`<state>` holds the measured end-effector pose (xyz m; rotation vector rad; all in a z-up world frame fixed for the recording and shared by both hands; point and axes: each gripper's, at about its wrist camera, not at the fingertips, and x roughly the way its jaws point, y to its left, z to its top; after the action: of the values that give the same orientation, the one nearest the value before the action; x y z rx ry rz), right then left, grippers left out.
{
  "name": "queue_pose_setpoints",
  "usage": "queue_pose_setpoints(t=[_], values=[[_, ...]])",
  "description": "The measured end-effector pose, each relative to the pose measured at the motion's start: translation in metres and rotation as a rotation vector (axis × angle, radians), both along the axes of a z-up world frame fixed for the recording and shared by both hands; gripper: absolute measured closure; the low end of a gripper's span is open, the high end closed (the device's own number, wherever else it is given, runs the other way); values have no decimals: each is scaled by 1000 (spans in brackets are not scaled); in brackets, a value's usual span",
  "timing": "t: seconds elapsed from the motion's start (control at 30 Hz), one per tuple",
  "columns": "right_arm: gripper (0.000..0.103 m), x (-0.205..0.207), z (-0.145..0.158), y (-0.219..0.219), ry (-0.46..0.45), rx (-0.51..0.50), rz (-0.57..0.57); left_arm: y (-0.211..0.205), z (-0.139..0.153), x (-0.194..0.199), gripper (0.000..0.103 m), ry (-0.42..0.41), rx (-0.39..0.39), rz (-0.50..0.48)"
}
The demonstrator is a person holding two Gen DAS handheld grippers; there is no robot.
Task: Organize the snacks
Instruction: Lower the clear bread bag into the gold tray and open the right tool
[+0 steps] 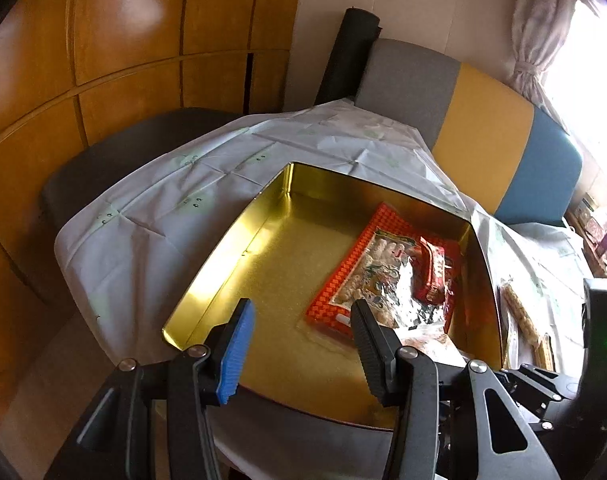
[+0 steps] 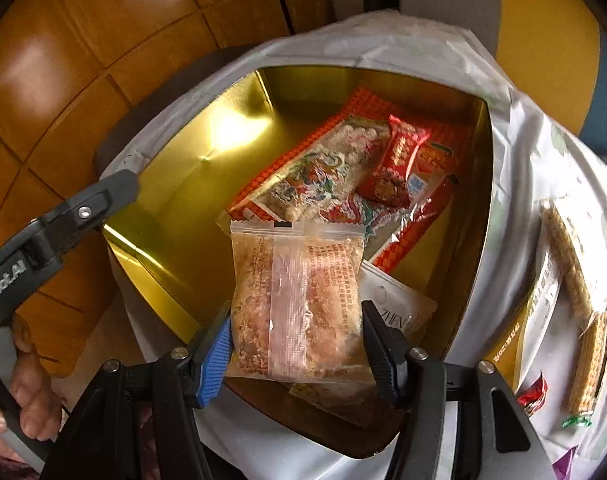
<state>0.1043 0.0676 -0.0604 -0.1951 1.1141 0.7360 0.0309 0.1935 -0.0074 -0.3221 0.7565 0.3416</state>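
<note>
Over the near rim of a gold tin point(image 2: 175, 248), the right gripper point(image 2: 295, 344) is clamped on a clear snack packet point(image 2: 299, 300) of pale crumbly pieces, its blue and black fingers pressing the packet's two sides and holding it above the tin's near end. Just beneath the packet, a second clear packet point(image 2: 335, 400) and a white pouch point(image 2: 399, 308) lie on the tin floor. Beyond them sits a large orange checkered pack point(image 2: 323, 172) with a clear window, and a small red wrapped bar point(image 2: 399, 160) rests on top of it, toward the tin's right wall.

At the left edge of the right wrist view, a hand point(image 2: 27, 392) grips the handle of the other tool. The left gripper point(image 1: 299, 344) hovers over the tin point(image 1: 231, 240) with its fingers apart and nothing between them; the orange checkered pack point(image 1: 355, 272) and the red bar point(image 1: 431, 272) lie ahead and to its right.

The tin stands on a surface draped in a creased white cloth point(image 2: 515, 184). On the cloth right of the tin lie wafer sticks point(image 2: 567, 248) in a clear wrapper, a square wafer point(image 2: 591, 360) and a small red sweet point(image 2: 533, 398). Farther back stand a grey, yellow and blue chair back point(image 1: 483, 128), wooden panelled doors point(image 1: 135, 40) and a tied white curtain point(image 1: 539, 40).
</note>
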Motion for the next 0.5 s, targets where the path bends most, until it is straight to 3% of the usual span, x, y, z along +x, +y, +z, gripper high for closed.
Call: queue_pose_setpoints(t=[0.2,0.5], values=[[39,-1,7,-19,12,57,-19,-8,0,1,52,3,12,-17],[39,-7,28,-49,-45,98,-86,-16,2,1,52,0,20,-42]])
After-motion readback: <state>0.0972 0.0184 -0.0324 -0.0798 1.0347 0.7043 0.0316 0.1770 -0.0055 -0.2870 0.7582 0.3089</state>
